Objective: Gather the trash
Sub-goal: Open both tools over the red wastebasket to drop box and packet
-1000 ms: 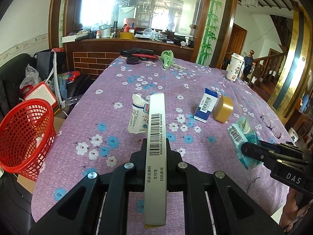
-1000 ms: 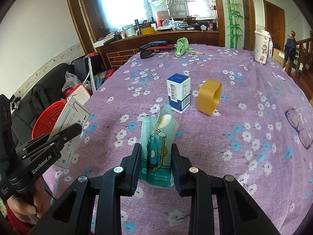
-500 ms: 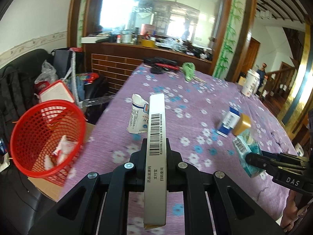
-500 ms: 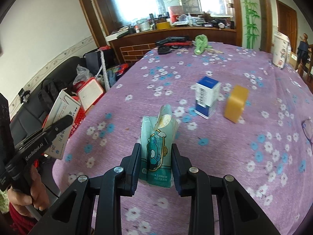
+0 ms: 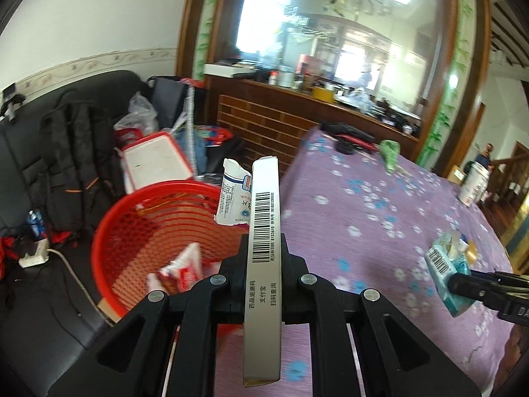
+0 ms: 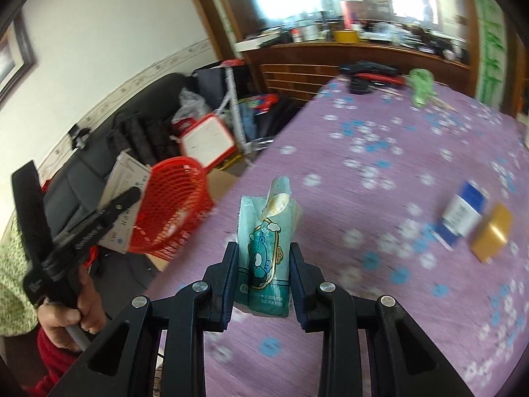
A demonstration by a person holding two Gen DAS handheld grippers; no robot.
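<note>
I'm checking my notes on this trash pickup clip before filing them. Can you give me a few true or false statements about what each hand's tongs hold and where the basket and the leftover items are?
1. The left tongs grip a flat white box with a barcode. True.
2. The right tongs are empty. False: they clamp a teal wipes packet.
3. The red mesh basket stands on the purple tablecloth. False: it sits beside the table, off its edge.
4. The basket already holds some trash. True.
5. A blue and white box and a yellow tape roll lie on the tablecloth. True.
</note>
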